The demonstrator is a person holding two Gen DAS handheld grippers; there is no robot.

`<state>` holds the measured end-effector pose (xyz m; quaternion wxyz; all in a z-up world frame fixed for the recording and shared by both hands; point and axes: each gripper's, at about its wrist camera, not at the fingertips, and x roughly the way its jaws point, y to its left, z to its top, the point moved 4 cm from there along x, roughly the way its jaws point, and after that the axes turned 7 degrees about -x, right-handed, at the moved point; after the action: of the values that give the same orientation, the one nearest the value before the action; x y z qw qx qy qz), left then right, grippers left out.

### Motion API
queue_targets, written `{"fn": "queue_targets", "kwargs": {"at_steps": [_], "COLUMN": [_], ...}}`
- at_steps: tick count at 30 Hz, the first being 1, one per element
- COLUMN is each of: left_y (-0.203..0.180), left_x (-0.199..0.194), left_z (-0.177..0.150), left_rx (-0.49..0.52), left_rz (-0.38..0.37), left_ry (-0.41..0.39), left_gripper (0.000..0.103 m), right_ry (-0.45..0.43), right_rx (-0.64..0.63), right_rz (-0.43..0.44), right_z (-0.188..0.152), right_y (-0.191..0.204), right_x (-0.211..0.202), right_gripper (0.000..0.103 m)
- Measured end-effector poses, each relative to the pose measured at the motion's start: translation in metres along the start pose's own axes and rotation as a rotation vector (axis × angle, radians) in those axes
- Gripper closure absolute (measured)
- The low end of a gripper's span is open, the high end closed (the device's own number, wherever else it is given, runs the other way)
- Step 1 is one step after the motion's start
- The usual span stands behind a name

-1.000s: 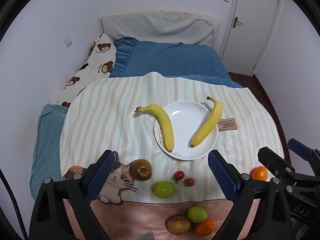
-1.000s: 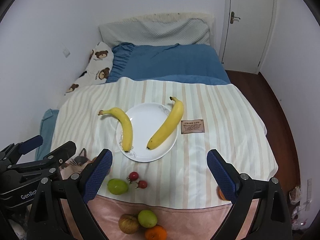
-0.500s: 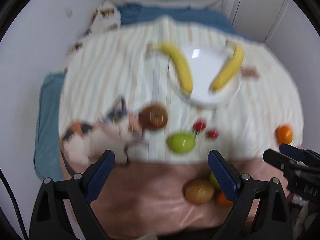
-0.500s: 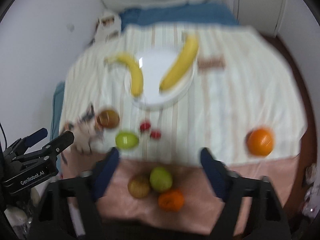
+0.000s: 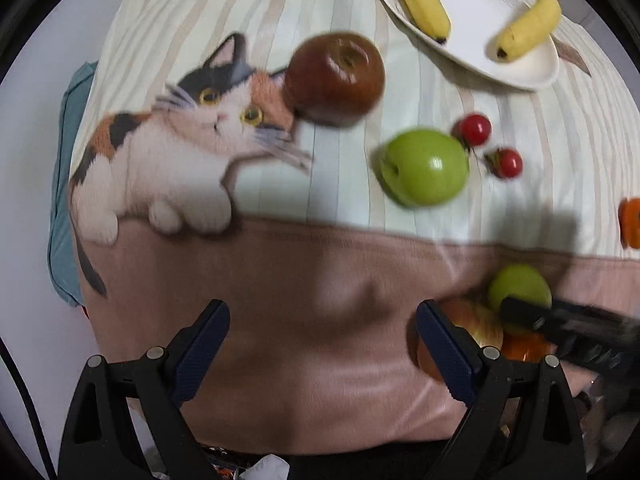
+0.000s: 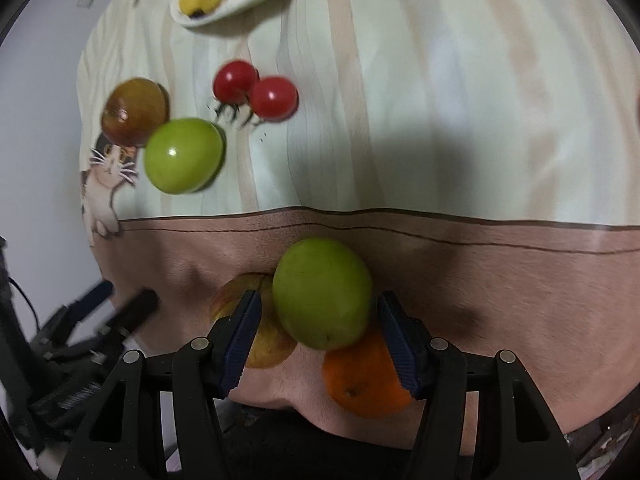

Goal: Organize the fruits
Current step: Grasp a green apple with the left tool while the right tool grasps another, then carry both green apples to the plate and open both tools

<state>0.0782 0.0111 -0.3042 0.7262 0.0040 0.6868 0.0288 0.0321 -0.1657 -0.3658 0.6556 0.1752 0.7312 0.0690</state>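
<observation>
Right wrist: green apple (image 6: 322,294) between fingers (image 6: 240,330)

No legible text, labels, brands or nos. in either view. Blanket (image 5: 320,360): cat print only, no lettering. Tan tag (image 5: 574,54) beside plate (image 5: 532,76): mostly cut off, blurred, unreadable. Small wall plate (image 6: 85,1): blank.
</observation>
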Motion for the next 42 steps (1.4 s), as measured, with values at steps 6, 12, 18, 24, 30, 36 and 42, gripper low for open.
{"fn": "queue_targets", "kwargs": {"at_steps": [6, 12, 18, 24, 30, 36, 42], "left_y": [-0.026, -0.080, -0.115, -0.126, -0.101, -0.053, -0.040], "left_x": [0.000, 0.014, 0.042, 0.058, 0.041, 0.028, 0.044], "left_z": [0.037, 0.059, 0.051, 0.051, 0.053, 0.033, 0.049], "left_rx": [0.045, 0.312, 0.535, 0.517, 0.404, 0.258, 0.196], "left_rz": [-0.051, -0.014, 0.066, 0.066, 0.057, 0.005, -0.016], "left_ry": [-0.011, -0.015, 0.005, -0.029, -0.007, 0.040, 0.052], "left_gripper": [0.008, 0.008, 0.035, 0.045, 0.045, 0.045, 0.045], "right_ry": [0.002, -0.050, -0.121, -0.123, -0.120, -0.126, -0.108], "right_rx": [-0.016, -0.010, 0.005, 0.030, 0.048, 0.035, 0.040], "right_rz": [-0.050, -0.065, -0.115, -0.129, -0.141, -0.153, -0.180], "right_z": [0.003, -0.001, 0.005, 0.010, 0.009, 0.012, 0.025], "right_y": [-0.002, -0.012, -0.032, -0.049, -0.064, -0.060, -0.041], "right_x": [0.018, -0.004, -0.037, -0.031, -0.028, -0.027, -0.022], "right_gripper": [0.045, 0.045, 0.045, 0.045, 0.045, 0.045, 0.045]}}
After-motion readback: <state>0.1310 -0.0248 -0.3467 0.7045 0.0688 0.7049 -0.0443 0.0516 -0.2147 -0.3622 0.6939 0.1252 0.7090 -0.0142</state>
